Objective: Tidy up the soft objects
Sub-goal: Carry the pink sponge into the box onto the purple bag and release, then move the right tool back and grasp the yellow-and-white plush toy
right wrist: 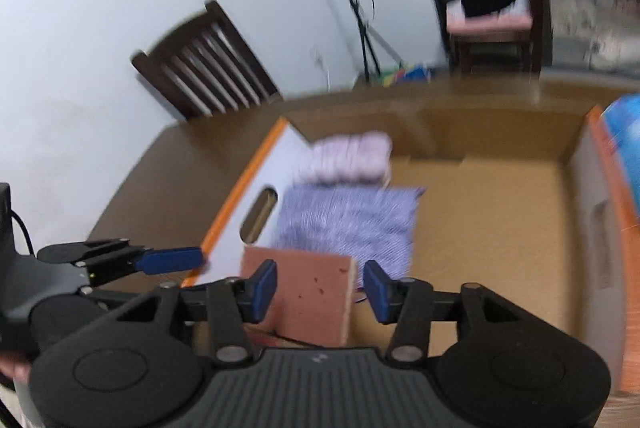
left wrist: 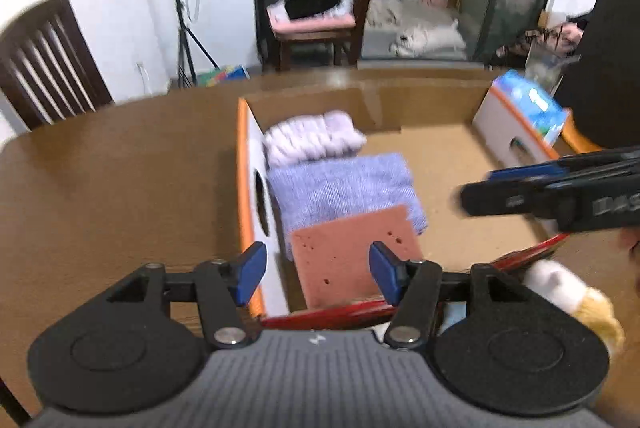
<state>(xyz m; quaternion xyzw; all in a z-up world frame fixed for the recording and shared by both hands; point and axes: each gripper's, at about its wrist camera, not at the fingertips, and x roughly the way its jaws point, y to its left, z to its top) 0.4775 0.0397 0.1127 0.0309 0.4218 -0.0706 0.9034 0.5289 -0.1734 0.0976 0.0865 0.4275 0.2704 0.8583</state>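
Both grippers, left gripper [left wrist: 318,274] and right gripper [right wrist: 320,290], tilt downward, jaws apart and empty, over the cardboard box [left wrist: 440,155].

Inside the cardboard box [left wrist: 440,163], I am seeing bare floor right of the stacked cloths [left wrist: 344,187]; its left wall [left wrist: 256,187] is blocking sideways entry.

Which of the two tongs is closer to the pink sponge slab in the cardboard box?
Hard to call. The left tongs hang open over the pink sponge slab's near left edge; the right tongs hang open beside its near right edge. Neither touches it.
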